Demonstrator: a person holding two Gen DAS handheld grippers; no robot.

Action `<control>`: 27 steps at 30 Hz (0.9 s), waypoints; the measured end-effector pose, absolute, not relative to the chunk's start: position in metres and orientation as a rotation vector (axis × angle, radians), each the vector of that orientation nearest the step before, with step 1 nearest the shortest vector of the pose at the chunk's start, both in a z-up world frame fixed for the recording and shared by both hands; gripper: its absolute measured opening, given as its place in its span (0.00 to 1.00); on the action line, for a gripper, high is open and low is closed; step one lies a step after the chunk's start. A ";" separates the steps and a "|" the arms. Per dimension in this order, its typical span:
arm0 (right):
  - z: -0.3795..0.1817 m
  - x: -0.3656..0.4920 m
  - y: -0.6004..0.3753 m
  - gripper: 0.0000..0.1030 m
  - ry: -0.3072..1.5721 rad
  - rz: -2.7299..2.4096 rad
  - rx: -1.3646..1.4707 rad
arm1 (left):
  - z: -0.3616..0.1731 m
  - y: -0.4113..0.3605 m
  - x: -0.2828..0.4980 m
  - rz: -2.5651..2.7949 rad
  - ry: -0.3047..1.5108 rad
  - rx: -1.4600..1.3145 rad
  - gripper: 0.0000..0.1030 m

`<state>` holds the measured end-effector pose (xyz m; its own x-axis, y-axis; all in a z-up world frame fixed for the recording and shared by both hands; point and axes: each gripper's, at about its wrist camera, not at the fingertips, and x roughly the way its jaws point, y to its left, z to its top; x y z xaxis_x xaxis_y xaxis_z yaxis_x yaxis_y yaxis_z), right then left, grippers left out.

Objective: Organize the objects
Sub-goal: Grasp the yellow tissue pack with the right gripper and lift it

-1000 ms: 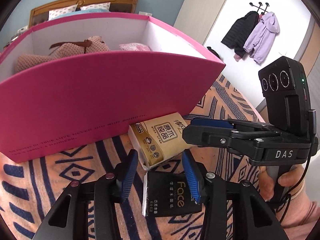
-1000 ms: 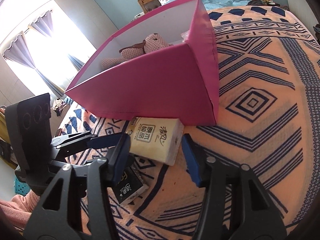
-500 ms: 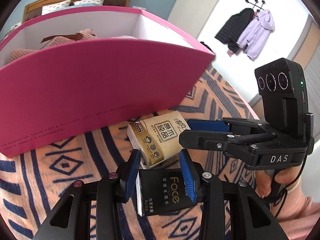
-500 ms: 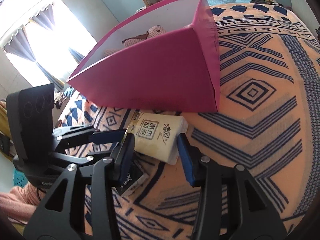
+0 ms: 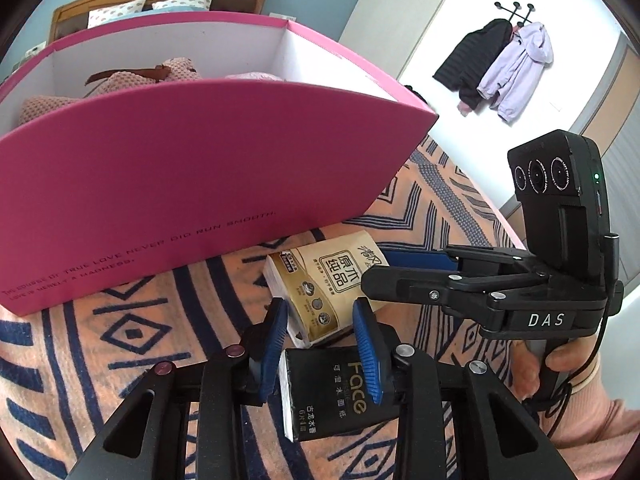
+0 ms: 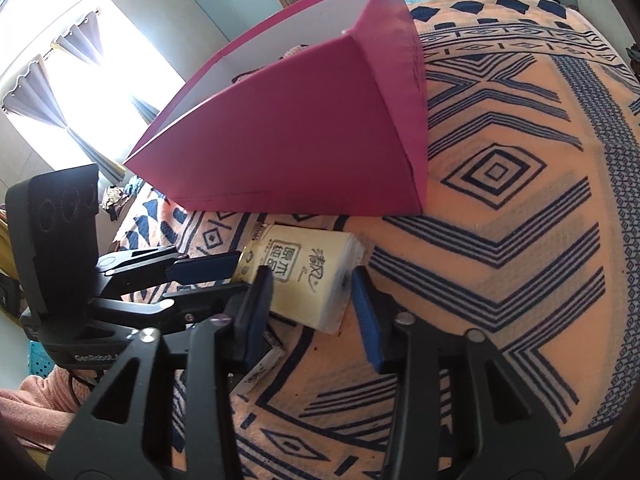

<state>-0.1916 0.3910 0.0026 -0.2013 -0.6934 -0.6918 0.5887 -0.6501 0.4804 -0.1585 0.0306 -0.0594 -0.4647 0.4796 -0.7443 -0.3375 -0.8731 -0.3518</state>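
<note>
A black tissue pack (image 5: pixel 332 396) printed "Face" lies on the patterned bedspread, and my left gripper (image 5: pixel 320 338) is shut on it, blue pads pressed on its two sides. Just beyond it, in front of the pink box (image 5: pixel 200 168), lies a beige tissue pack (image 6: pixel 308 276). My right gripper (image 6: pixel 312 300) straddles this pack; its jaws are closing and the pads touch both ends. In the left wrist view the right gripper (image 5: pixel 380 268) reaches in from the right across the beige pack (image 5: pixel 324 280). Only a corner of the black pack (image 6: pixel 260 372) shows under the right fingers.
The open pink box (image 6: pixel 312 140) holds a brown plush toy (image 5: pixel 120 80) and something pale pink. The orange and navy bedspread (image 6: pixel 520 240) stretches to the right. Coats (image 5: pixel 500 68) hang on the far wall. A hand (image 5: pixel 560 360) in a pink sleeve holds the right gripper.
Both pairs of jaws have narrowed. The left pads came in onto the black pack, and the right pads drew in to the ends of the beige pack. Neither hand has shifted.
</note>
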 end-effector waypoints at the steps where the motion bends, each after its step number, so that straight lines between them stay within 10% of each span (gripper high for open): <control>1: 0.003 -0.191 0.391 0.39 -0.132 -1.947 1.196 | -0.059 0.031 -0.158 2.333 -0.213 -1.254 0.32; 27: 0.026 -0.174 0.397 0.39 -0.122 -1.988 1.109 | -0.032 0.035 -0.140 2.372 -0.173 -1.157 0.32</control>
